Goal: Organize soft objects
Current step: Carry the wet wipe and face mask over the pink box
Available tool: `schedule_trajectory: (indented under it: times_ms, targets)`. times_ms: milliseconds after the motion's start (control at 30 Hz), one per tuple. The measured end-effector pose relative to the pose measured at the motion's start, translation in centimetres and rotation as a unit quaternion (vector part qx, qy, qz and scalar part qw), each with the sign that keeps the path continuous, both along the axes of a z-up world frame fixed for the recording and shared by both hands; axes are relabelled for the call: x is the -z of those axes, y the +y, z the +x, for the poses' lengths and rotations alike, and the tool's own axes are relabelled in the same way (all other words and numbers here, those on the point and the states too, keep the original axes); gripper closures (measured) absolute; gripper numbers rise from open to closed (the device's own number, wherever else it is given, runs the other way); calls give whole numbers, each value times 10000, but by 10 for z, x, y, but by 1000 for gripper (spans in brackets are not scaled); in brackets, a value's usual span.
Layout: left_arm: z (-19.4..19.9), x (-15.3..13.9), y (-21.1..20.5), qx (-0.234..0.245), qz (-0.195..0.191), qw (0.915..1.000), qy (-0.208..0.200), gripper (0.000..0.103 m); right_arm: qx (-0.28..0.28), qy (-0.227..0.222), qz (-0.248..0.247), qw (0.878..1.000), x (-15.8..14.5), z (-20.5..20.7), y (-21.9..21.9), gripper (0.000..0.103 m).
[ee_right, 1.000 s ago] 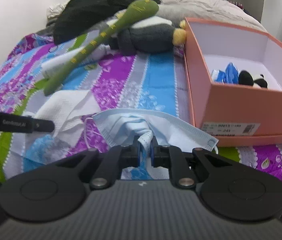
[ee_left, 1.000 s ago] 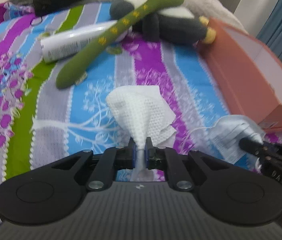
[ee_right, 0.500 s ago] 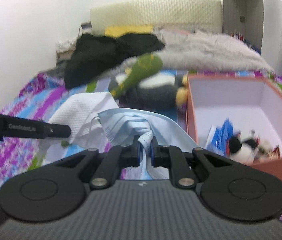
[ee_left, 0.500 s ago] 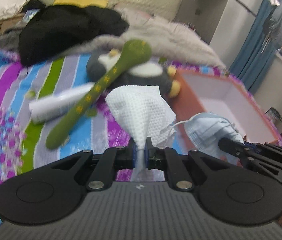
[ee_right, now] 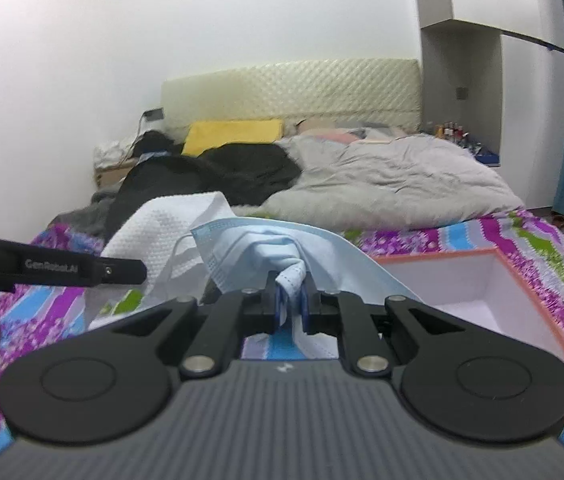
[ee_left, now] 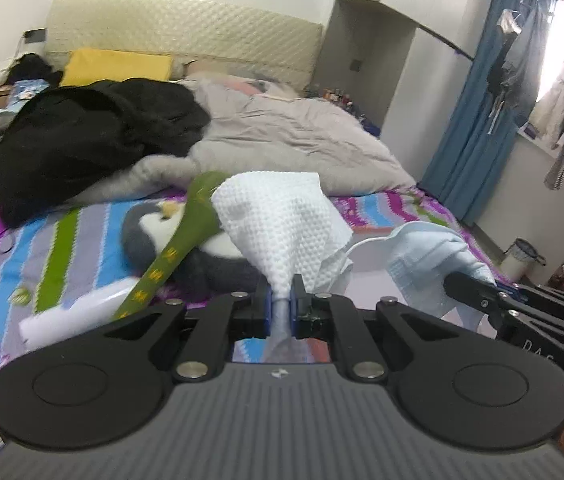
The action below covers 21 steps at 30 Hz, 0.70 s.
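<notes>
My left gripper (ee_left: 280, 300) is shut on a white textured cloth (ee_left: 282, 216) and holds it up above the bed. My right gripper (ee_right: 292, 296) is shut on a light blue face mask (ee_right: 266, 252), also lifted; the mask shows in the left wrist view (ee_left: 429, 252). The cloth shows in the right wrist view (ee_right: 162, 232), left of the mask. The orange box with a white inside (ee_right: 481, 280) lies below and to the right of the right gripper. A grey penguin plush (ee_left: 150, 228) and a long green plush (ee_left: 186, 240) lie on the striped bedspread (ee_left: 14, 248).
A white tube (ee_left: 78, 312) lies beside the green plush. A black garment (ee_left: 90, 140), a grey duvet (ee_left: 282, 136) and a yellow pillow (ee_left: 118, 66) fill the far end of the bed. Blue curtains (ee_left: 477, 140) hang to the right.
Both grippers have risen from the bedspread with the cloth and the mask in them, and the views have tilted up toward the headboard. The right gripper has moved closer over the box.
</notes>
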<state>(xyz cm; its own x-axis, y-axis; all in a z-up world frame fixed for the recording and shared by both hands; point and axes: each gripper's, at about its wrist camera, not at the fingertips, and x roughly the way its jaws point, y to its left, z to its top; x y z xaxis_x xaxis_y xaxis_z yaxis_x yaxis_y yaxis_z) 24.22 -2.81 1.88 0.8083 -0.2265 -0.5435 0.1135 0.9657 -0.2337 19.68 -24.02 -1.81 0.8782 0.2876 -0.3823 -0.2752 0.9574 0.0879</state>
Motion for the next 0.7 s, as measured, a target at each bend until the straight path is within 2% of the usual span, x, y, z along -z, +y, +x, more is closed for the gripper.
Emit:
schedule_trajectory:
  times_ms: [167,333,533,600,700]
  targets:
    - [30,-17,-27,228,-21,9997,-106,93,285,-105,-1,9995,-15,20,-27,90]
    - [70,-19,-63,463,-67,9988,118,93,647,106,69,9978,-17,47,-55,90]
    - [117,2,-100,701,86,9958,581,93,982,725,-51,9925,-1,80,-83,90]
    - [132,15,-119,899,311,9926,761,93,1064,1090,-93,9883,7,96,-93,90]
    - [155,37,-140,1102,280,9865,1177,93,1192,1570,-25,9804,26,116,-111,89]
